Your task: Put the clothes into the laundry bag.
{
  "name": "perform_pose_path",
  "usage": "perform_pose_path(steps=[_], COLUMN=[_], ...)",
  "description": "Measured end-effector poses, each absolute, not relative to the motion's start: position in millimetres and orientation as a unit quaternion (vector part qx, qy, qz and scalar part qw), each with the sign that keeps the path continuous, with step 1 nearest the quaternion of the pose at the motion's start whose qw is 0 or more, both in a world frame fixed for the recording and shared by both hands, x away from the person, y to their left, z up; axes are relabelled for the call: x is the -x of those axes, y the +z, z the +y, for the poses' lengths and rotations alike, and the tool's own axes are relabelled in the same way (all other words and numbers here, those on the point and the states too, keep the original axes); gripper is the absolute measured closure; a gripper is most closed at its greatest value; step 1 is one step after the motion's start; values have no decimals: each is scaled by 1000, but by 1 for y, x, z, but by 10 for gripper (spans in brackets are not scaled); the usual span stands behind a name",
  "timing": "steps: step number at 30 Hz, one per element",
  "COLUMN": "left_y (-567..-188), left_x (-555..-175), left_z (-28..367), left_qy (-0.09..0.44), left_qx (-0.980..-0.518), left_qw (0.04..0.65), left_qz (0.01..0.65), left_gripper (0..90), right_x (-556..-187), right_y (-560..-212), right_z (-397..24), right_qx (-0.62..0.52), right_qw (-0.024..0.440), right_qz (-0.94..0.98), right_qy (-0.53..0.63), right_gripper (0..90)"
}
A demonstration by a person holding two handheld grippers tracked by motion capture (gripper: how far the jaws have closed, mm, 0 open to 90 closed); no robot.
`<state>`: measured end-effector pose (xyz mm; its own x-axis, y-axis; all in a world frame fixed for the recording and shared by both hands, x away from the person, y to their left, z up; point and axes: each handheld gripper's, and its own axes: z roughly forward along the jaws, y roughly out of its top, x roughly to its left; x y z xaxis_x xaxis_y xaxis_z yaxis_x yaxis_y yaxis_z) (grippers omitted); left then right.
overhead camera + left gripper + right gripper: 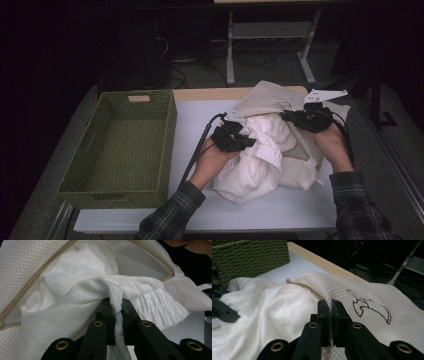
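while the right gripper [309, 119] pinched the mesh bag [280, 102] at 1 o'clock, palm under, the left gripper [233, 136] clamped the white garment [260, 150] mid-table, forearm angled toward 1 o'clock.

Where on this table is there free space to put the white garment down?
The green woven basket is empty. A bare table strip lies between the basket and the mesh laundry bag; another runs along the near edge. The right half is crowded by bag and white garment.

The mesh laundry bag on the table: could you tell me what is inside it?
White clothing bulges from the mesh laundry bag, an elastic-gathered band showing. The left gripper pinches that cloth. Whatever lies deeper is covered.
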<state>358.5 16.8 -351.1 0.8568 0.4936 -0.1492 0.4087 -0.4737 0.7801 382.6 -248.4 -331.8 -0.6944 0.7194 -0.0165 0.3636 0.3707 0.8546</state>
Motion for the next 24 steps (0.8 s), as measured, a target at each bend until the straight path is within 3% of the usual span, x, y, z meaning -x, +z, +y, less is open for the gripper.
perform_pose_path(steps=[24], left_y=[-366], left_x=[-403], left_z=[-54], left_qy=[90], left_qx=[-870], left_qw=[406], left_qz=[266], left_gripper=[830], right_x=[-379], right_y=[-328], right_z=[-252], right_qx=[-336], right_qw=[194], right_qz=[799], right_qy=[459], right_gripper=[861])
